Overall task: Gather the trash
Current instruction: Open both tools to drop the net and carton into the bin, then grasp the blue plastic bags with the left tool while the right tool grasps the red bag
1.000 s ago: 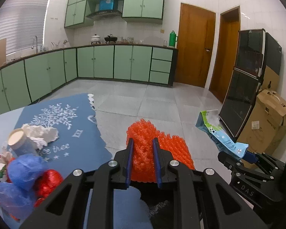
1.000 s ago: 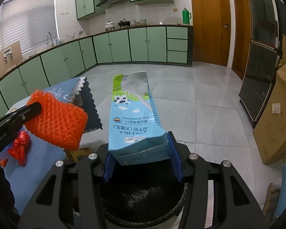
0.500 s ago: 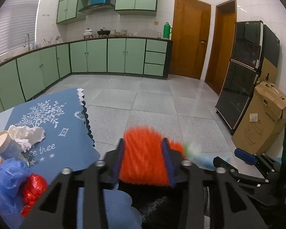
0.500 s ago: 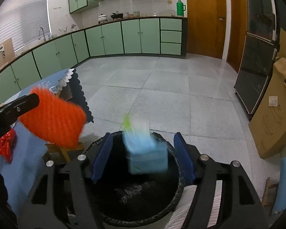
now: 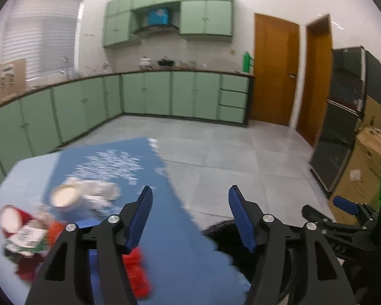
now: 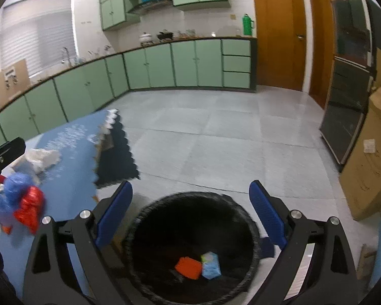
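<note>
A round black trash bin (image 6: 149, 218) stood on the tiled floor directly below the right gripper (image 6: 190, 209), its mouth open to the camera. At the bottom lay two items side by side and touching: an orange bubble-wrap wad (image 6: 188, 267) on the left and a light blue milk carton (image 6: 210, 266) on the right. No other contents could be made out in the dark interior.

The right gripper's blue-padded fingers (image 6: 266, 213) were wide apart and opening, with nothing between them. The left gripper (image 5: 190, 217) also had its fingers (image 5: 140, 218) apart and opening, nothing between them; through the gap only the blue tablecloth (image 5: 180, 254) and the floor showed. An edge of the bin appeared just beside the cloth in the left wrist view, below the right-hand finger.

Remaining trash sat on the table, on the blue tablecloth with its white tree print. In the left wrist view, which was blurred, a paper cup (image 5: 63, 197) stood upright beside crumpled white paper (image 5: 99, 190); its contents could not be determined. Nearer the camera lay a red foil wrapper (image 5: 136, 272) and a printed green and white packet (image 5: 25, 236). The right wrist view showed a crumpled blue plastic bag (image 6: 17, 185) touching the red foil wrapper, both well apart from the bin.

A cardboard box (image 6: 370, 167) stood closed on the floor at the right.
</note>
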A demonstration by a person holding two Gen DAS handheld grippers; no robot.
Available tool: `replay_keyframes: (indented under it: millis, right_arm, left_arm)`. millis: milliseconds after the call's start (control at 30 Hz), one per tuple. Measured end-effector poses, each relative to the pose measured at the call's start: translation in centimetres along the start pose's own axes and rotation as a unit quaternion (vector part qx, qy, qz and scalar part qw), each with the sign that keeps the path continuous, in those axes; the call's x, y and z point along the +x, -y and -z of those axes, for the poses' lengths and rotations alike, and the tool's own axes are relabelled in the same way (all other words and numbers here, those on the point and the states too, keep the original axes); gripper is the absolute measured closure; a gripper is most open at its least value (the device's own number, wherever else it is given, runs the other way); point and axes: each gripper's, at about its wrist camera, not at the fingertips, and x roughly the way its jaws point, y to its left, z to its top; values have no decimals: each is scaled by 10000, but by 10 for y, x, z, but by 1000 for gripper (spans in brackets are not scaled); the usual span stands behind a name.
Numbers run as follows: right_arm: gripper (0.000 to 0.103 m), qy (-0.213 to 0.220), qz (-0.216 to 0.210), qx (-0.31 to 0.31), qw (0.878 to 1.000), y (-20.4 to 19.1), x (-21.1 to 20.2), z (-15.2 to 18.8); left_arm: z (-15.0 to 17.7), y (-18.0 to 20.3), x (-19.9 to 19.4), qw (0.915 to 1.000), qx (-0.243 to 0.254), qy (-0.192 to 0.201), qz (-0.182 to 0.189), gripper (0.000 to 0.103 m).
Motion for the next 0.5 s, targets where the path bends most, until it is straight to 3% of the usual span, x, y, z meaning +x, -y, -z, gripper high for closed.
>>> replay_keyframes:
  millis: [267,500]
  right_arm:
    - [13,185,-1015,-351,9940,-84,-4,0]
    - [13,53,-1561,-823,9843,-153,4,14]
  left_arm:
    - [19,-65,-44,9941,-71,161,-1067,40]
    - [45,-104,-58,9878,-368,36,-1510,40]
